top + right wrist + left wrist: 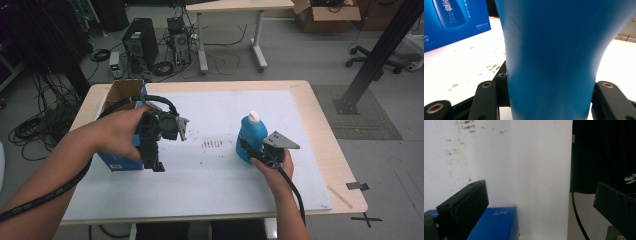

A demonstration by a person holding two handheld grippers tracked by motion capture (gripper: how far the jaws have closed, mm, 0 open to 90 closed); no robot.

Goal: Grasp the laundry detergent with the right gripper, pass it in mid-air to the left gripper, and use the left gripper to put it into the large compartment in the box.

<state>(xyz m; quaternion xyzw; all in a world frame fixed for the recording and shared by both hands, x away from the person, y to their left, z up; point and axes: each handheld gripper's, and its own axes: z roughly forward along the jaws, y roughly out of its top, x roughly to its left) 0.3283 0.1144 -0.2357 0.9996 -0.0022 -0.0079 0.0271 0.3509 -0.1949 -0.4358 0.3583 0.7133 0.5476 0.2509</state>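
The blue bottle [250, 135] with its white cap is seen standing upright on the white mat [210, 190] that covers the desk [327, 145], toward the right edge and about midway between front and back. It is clamped low on its body by the right gripper [248, 151], which is held level from the front-right; in the right gripper view the black jaws are pressed against both sides of the bottle [554, 60], nothing but blue plastic between them.

Over at the left edge, an open cardboard box [122, 95] with blue sides is sitting on the desk, its printed blue face [451, 20] caught in the right gripper view too. The left gripper [156, 165] is held above the mat just beside that box, pointed downward. Its jaws are spread wide apart in the left gripper view, with only the white mat [524, 170] and a corner of the blue box [496, 225] seen between them; nothing is gripped. A patch of dark scuff marks [212, 143] is visible on the mat between the two grippers.
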